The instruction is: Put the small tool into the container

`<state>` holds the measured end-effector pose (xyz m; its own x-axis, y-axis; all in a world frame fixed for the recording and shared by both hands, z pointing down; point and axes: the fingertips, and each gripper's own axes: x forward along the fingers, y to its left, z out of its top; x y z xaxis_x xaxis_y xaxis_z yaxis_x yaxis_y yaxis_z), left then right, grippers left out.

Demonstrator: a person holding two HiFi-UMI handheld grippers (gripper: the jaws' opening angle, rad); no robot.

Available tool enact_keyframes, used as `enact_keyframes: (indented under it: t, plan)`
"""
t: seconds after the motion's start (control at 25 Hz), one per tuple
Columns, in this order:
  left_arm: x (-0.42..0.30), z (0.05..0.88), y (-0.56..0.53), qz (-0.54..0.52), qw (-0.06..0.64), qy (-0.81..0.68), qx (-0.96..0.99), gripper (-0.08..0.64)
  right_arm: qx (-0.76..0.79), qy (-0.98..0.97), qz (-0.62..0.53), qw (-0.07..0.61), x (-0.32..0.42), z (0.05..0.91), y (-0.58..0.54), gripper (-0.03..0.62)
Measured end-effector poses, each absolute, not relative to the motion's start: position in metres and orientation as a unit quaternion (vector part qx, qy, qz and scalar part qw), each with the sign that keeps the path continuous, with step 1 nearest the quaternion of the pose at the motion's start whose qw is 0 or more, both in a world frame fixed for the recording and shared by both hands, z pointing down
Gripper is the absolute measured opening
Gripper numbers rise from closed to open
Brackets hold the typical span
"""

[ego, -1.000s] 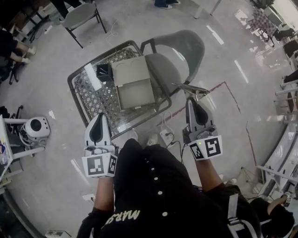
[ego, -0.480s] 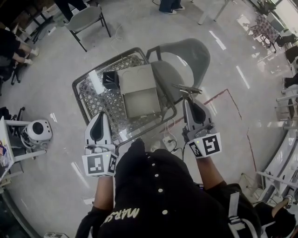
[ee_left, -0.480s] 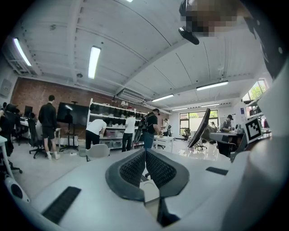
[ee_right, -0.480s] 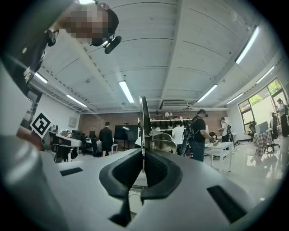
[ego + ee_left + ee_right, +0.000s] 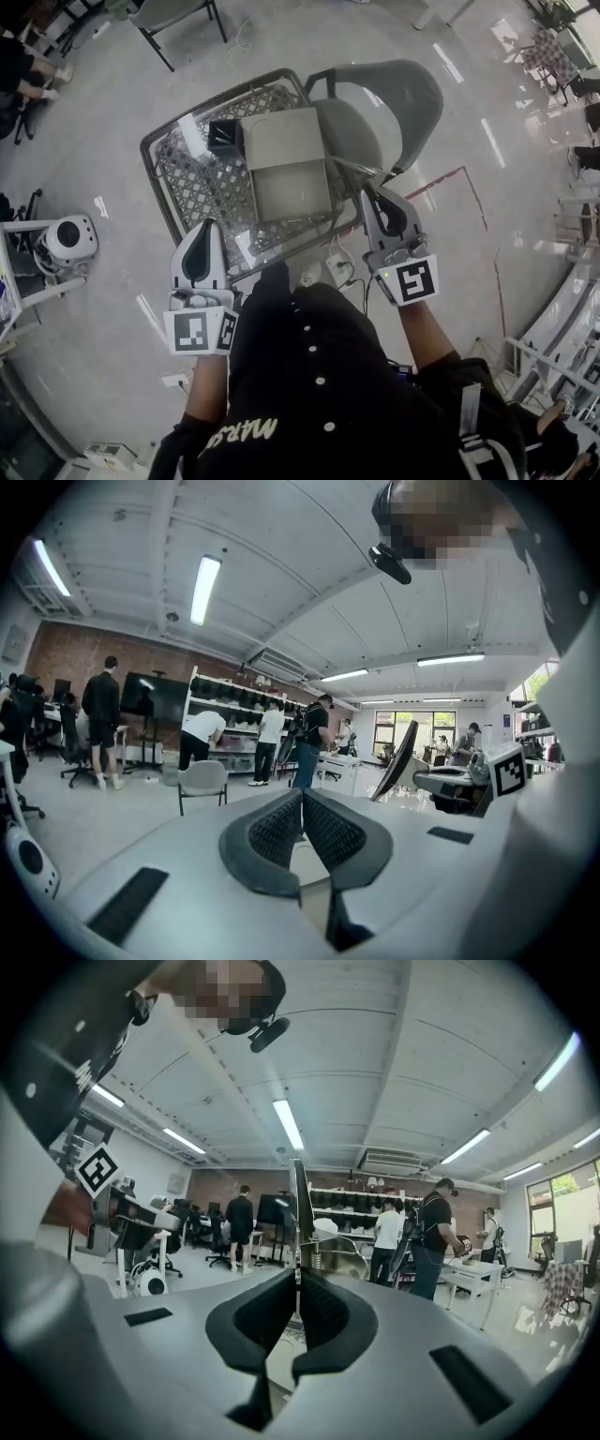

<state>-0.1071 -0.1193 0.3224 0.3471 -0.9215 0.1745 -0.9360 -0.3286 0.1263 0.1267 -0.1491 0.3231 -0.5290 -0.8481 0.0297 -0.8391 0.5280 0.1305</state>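
A thin metal tool with a spring sticks out from my right gripper, which is shut on it. In the head view that right gripper hangs over the right edge of the woven-top table, the tool pointing at the chair seat. An open beige box with its lid folded back lies on the table, just left of the tool. My left gripper is at the table's front edge; its pads meet with nothing between them.
A grey chair stands against the table's far right side. A small black box lies beside the lid. On the floor are a power strip with cables and a white round device. Several people stand at benches.
My right gripper has carried the tool left, from over the floor beside the chair to the table's right edge near the box. The left gripper has stayed where it was.
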Motion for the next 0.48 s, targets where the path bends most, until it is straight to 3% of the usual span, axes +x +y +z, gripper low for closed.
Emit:
enact_keyframes:
  t: [0.2, 0.48]
  plan:
    - [-0.107, 0.341, -0.111, 0.036, 0.119, -0.569, 0.813, 0.029, 0.445, -0.888, -0.062, 0.095, 0.104, 0.370, -0.164, 0.015]
    - [-0.102, 0.371, -0.110, 0.057, 0.155, -0.562, 0.811, 0.029, 0.383, -0.895, -0.070, 0.218, 0.082, 0.449, -0.174, 0.015]
